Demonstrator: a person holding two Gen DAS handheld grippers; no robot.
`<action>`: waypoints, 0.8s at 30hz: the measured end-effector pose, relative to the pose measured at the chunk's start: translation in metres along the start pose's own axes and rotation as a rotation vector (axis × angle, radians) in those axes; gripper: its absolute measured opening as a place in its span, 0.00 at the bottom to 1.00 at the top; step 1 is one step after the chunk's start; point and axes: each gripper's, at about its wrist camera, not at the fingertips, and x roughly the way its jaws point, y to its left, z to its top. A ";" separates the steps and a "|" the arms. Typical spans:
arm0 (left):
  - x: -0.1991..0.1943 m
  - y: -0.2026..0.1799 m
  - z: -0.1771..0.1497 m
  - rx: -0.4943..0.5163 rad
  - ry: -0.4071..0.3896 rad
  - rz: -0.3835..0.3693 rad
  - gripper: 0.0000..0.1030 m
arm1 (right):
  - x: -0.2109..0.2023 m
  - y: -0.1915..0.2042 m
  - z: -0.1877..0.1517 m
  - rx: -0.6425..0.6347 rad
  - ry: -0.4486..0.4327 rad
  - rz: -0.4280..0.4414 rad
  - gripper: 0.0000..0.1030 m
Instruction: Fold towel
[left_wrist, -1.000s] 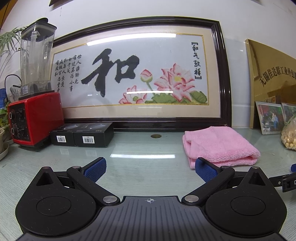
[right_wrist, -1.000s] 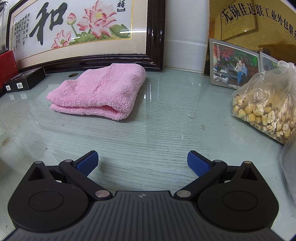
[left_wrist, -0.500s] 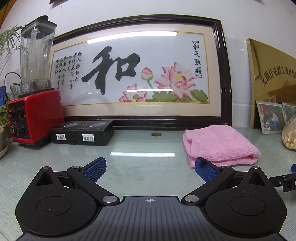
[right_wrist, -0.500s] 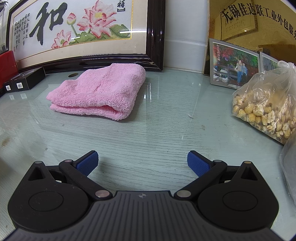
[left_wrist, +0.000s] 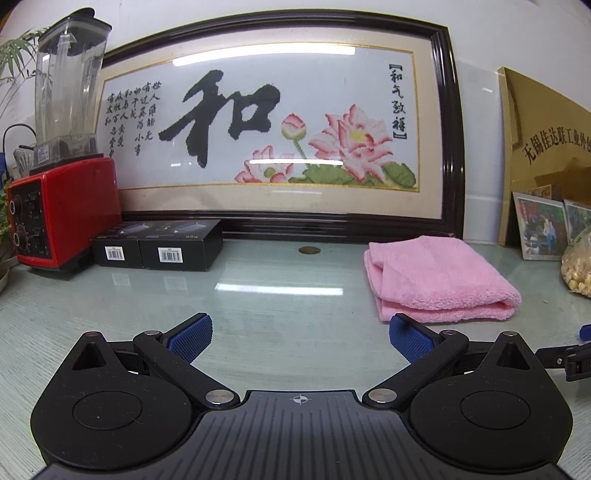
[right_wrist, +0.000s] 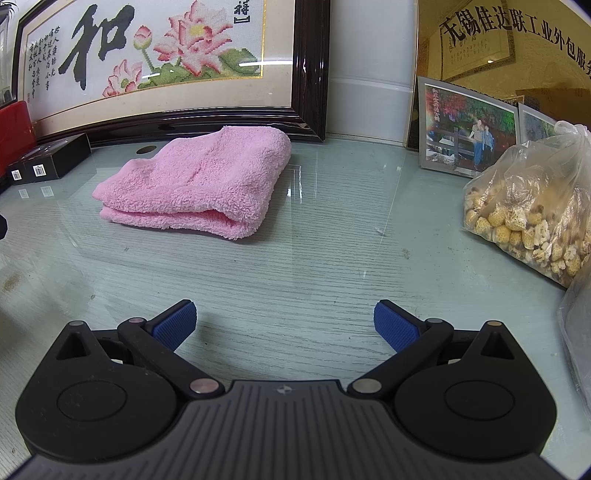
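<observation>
On the glass table (left_wrist: 280, 310), seen from the left wrist, the left claw (left_wrist: 300, 335) hangs low with its blue pads spread wide and nothing between them. The pink towel (left_wrist: 439, 280) lies folded ahead and to the right, apart from the claw, its rounded fold facing right and its layered edges toward the camera. Behind it a framed embroidery (left_wrist: 273, 125) leans on the wall. To the left stand a red blender (left_wrist: 62, 184) and two black boxes (left_wrist: 159, 249); a photo (left_wrist: 543, 230) and part of a bag (left_wrist: 578, 267) sit at the far right. From the right wrist, the right claw (right_wrist: 284, 326) is likewise wide open and holds nothing, over bare table (right_wrist: 295, 280). The towel (right_wrist: 199, 184) rests ahead and to the left, well apart from the pads, just before the embroidery (right_wrist: 147, 59). A clear bag (right_wrist: 532, 206) of pale lumps lies to the right, near the photo (right_wrist: 465, 136), with the boxes (right_wrist: 44, 162) at the far left.
</observation>
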 end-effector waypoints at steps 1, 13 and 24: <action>0.002 0.001 0.000 -0.004 0.012 -0.003 1.00 | 0.000 0.000 0.000 0.000 0.000 0.000 1.00; 0.027 0.021 -0.001 -0.062 0.155 -0.007 1.00 | 0.002 0.002 -0.002 0.000 0.000 0.000 1.00; 0.064 0.105 0.009 -0.136 0.272 0.103 1.00 | 0.002 0.003 -0.003 0.000 0.000 0.000 1.00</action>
